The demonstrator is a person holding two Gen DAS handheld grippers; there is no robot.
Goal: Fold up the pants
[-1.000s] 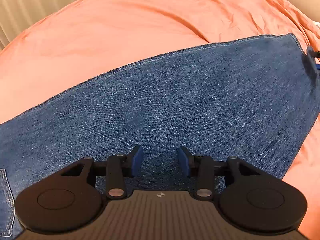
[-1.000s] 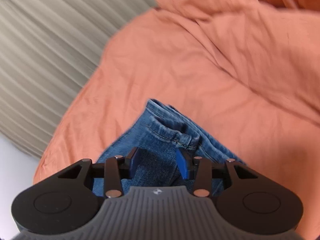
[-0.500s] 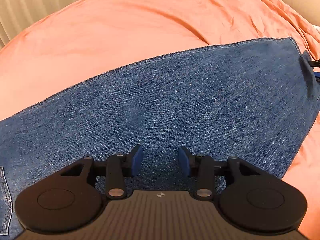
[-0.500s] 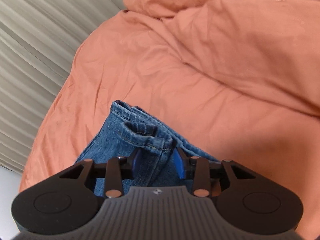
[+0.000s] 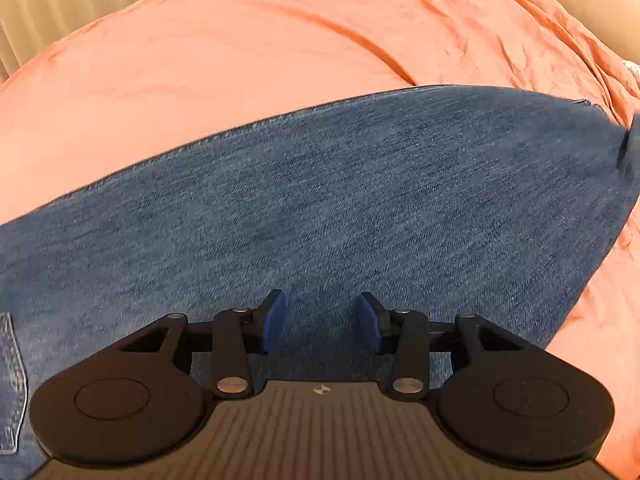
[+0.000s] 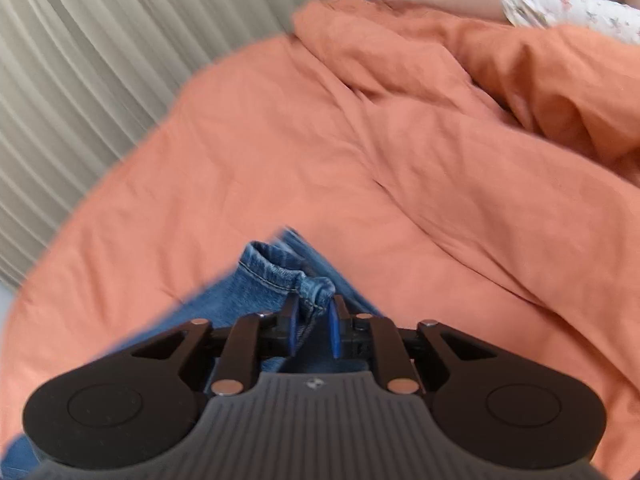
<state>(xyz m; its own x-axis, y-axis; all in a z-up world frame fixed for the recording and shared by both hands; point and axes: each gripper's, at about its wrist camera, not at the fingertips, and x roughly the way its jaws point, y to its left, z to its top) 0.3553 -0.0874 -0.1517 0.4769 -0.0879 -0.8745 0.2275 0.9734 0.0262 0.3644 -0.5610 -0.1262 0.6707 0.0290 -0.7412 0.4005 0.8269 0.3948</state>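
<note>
Blue denim pants lie flat across an orange bed cover, the leg running from lower left to upper right. My left gripper is open and empty, low over the middle of the leg. My right gripper is shut on the bunched hem at the end of the pants leg and holds it lifted off the cover. A back pocket seam shows at the left edge of the left wrist view.
The orange cover is rumpled into a thick fold at the far right. Beige pleated curtains hang beyond the bed's far edge. A white flowered cloth lies at the top right.
My right gripper has closed on the pants hem and lifted it; the view has swung toward the head of the bed. My left gripper has stayed open over the leg, drifting slightly.
</note>
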